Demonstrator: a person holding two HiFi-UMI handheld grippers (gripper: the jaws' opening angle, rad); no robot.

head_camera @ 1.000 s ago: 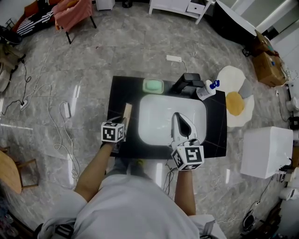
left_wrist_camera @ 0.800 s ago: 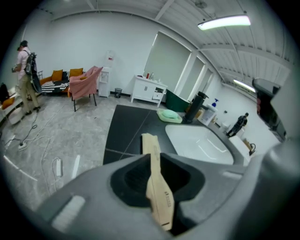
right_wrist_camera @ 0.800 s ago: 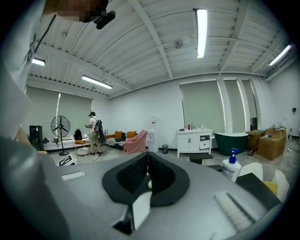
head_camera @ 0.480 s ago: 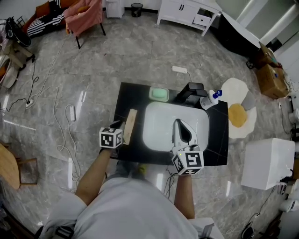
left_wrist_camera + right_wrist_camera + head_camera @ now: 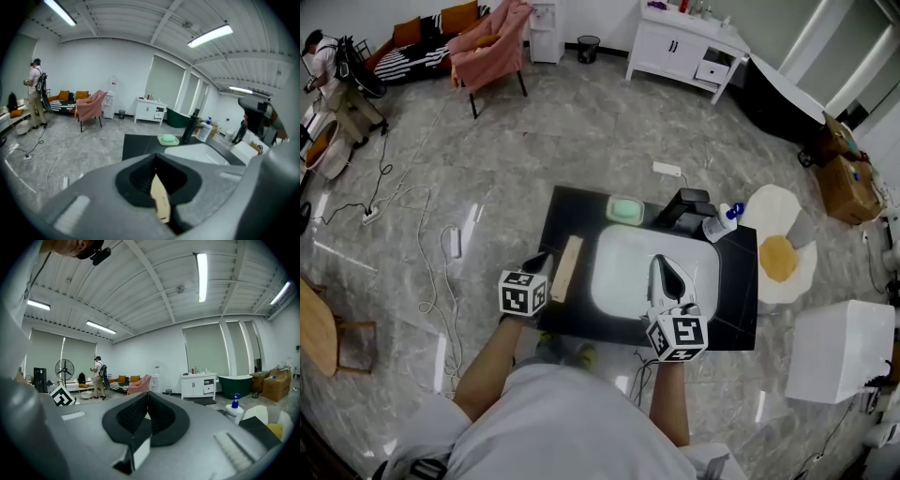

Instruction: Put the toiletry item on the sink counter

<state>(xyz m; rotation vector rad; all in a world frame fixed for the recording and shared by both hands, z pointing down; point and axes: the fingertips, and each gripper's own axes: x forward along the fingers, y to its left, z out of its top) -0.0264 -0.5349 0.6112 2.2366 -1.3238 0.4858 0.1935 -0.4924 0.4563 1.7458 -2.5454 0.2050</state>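
A long flat beige toiletry item sticks out of my left gripper, over the left strip of the black sink counter. In the left gripper view the jaws are shut on that beige item, with the left gripper pointing along the counter. My right gripper hangs over the white basin. In its own view the right gripper has its jaws together; a small white piece shows low between them and I cannot tell what it is.
A green soap dish sits at the counter's back edge, beside a black faucet and a white pump bottle. A white box stands to the right. Cables lie on the floor at left. A person stands far off.
The head view has tilted up, so the counter sits lower in frame. Both grippers keep about the same places over the counter and basin; the left still holds the beige item.
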